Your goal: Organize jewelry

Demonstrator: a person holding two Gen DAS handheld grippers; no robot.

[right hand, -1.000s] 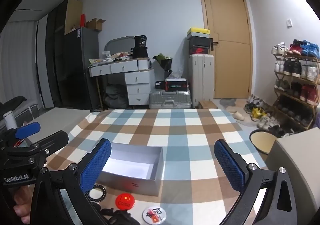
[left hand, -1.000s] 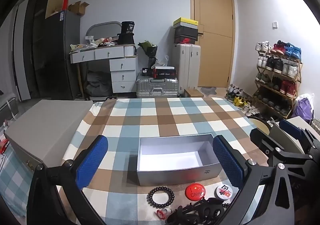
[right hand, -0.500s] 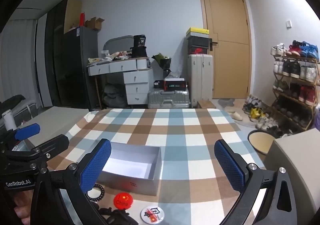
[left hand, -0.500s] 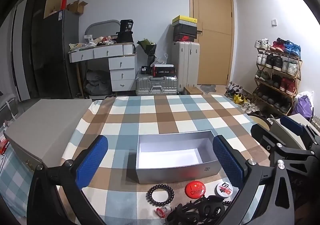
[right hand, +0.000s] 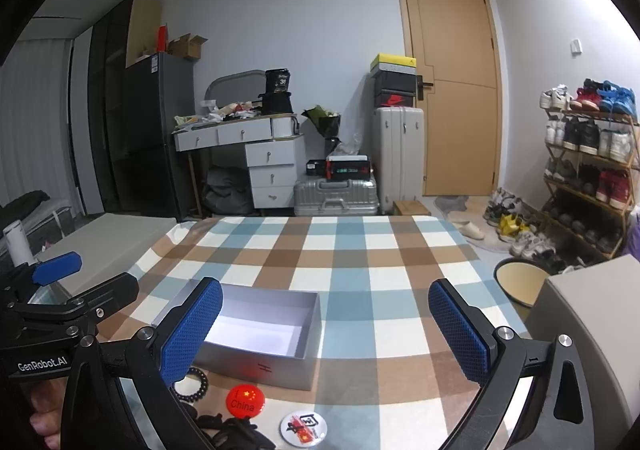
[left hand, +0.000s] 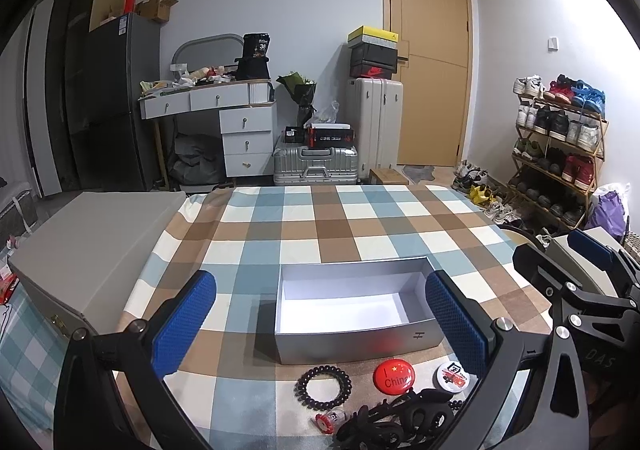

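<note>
both grippers have barely shifted; left gripper [left hand: 320, 324] and right gripper [right hand: 326, 326] jaws apart, empty.

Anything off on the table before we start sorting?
Nothing stands out. The silver box sits upright and empty; the bead bracelet, red badge and white badge lie flat in front of it. Both grippers are open, holding nothing.
</note>
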